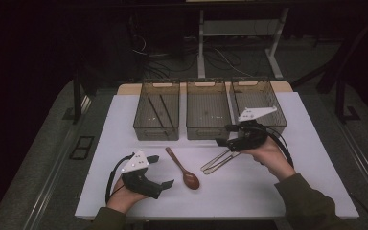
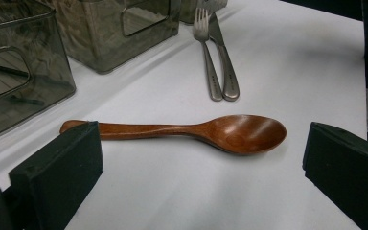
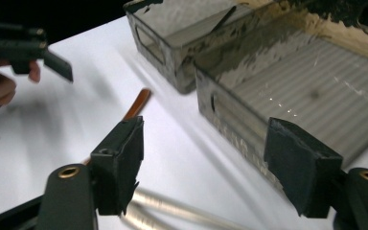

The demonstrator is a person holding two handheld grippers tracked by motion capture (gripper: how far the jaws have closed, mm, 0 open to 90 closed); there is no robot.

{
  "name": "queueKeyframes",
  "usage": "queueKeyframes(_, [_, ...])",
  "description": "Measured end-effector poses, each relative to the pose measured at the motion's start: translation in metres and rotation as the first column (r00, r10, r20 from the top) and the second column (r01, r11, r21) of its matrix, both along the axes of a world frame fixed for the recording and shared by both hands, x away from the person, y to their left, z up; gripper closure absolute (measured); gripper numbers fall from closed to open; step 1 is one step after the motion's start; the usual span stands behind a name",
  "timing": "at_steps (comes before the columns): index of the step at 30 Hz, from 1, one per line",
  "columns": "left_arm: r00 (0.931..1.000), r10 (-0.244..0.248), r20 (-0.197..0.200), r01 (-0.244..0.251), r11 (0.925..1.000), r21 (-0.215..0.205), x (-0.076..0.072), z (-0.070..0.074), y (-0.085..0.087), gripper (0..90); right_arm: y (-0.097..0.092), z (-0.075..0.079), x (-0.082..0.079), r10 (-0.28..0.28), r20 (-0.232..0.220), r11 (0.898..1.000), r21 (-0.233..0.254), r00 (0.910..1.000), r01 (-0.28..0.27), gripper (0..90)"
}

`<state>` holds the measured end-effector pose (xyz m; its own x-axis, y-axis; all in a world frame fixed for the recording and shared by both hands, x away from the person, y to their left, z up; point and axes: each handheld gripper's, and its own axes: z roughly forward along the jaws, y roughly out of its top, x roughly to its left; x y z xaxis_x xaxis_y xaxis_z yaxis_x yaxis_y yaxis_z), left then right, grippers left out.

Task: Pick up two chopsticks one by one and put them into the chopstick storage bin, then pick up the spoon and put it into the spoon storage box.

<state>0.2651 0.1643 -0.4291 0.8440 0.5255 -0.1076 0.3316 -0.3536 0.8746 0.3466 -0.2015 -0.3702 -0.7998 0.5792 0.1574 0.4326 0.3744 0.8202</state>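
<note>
A brown wooden spoon [image 1: 184, 170] [image 2: 196, 132] lies on the white table [image 1: 120, 124], bowl toward me. My left gripper [image 1: 161, 171] [image 2: 201, 172] stands open just left of it, its jaws wide on either side of the spoon without touching it. A metal fork [image 2: 205, 52] and knife [image 2: 225, 67] lie side by side [image 1: 218, 162] to the spoon's right. My right gripper [image 1: 224, 135] [image 3: 206, 163] hovers open over their far ends, near the middle bin's front wall. The metal handles [image 3: 172, 211] show blurred below its jaws, with nothing between the pads.
Three smoky see-through bins stand in a row at the back: the left bin [image 1: 156, 111] holds dark chopsticks, beside it are the middle bin [image 1: 207, 110] and right bin [image 1: 258, 101]. The person's hands and sleeves enter from the near edge.
</note>
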Motion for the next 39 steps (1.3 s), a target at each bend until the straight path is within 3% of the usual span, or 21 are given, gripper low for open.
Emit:
queueKeyframes(5, [1.0000,0.001,0.004,-0.001,1.0000,-0.002,-0.001,0.001,0.000,0.0,-0.023,-0.015,-0.017,-0.023,0.006,0.999,-0.025,0.9997,0.023,25.0])
queueKeyframes(9, [1.0000,0.005,0.003,-0.005,1.0000,-0.007,-0.001,0.001,0.001,0.0,-0.039,-0.021,-0.028,-0.048,-0.011,0.999,0.009,0.9988,0.048,21.7])
queueKeyframes(18, [1.0000,0.006,0.003,-0.006,1.0000,-0.005,-0.002,0.001,0.002,0.0,-0.067,-0.035,-0.055,-0.130,0.039,0.991,0.019,0.9907,0.129,18.1])
queueKeyframes(21, [0.9999,0.009,0.007,-0.009,0.9999,-0.006,-0.003,0.002,0.002,0.0,-0.072,-0.041,-0.064,-0.148,0.056,0.989,-0.022,0.9875,0.149,17.4])
queueKeyframes(28, [0.9999,0.011,0.005,-0.011,0.9999,-0.006,-0.003,0.002,0.001,0.0,-0.087,-0.056,-0.080,-0.201,0.063,0.978,-0.042,0.9776,0.204,17.3])
queueKeyframes(35, [0.9999,0.014,-0.006,-0.014,0.9998,0.011,-0.002,0.001,-0.001,0.1,-0.094,-0.068,-0.090,-0.223,0.041,0.975,0.015,0.9739,0.223,17.3])
queueKeyframes(39, [0.9993,0.036,-0.012,-0.036,0.9992,0.014,-0.001,0.003,0.000,7.1,-0.092,-0.069,-0.089,-0.218,0.038,0.976,0.023,0.9751,0.218,17.3])
